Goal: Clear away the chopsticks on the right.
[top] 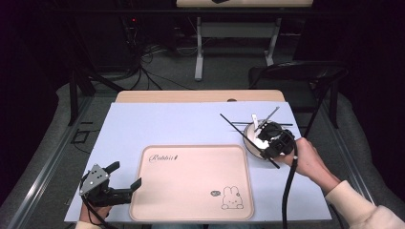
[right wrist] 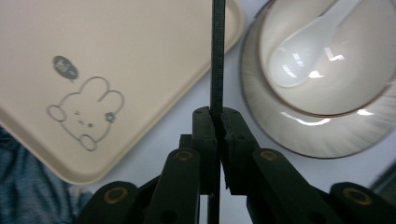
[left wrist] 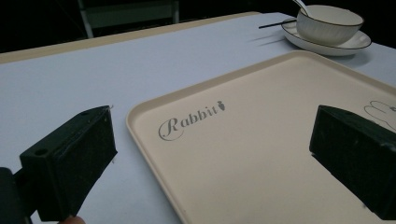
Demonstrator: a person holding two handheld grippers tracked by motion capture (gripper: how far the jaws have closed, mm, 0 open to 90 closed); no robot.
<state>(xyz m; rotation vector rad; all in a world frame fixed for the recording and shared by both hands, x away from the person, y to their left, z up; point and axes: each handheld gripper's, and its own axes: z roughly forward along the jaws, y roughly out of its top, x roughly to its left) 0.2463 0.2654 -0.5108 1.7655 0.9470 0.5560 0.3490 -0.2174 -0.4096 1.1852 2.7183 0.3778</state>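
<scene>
My right gripper is shut on a thin black chopstick, which runs straight up between its jaws. In the high view this chopstick slants across the mat, held by the right gripper beside the bowl. A white bowl holding a white spoon sits on a saucer just to the right of the chopstick. A cream tray with a rabbit drawing lies at the table's middle front. My left gripper stands open at the tray's left rim, nothing between its jaws.
A second black chopstick lies on the pale mat by the saucer. A dark chair stands behind the table's far right corner. The bowl is far across the tray from the left gripper.
</scene>
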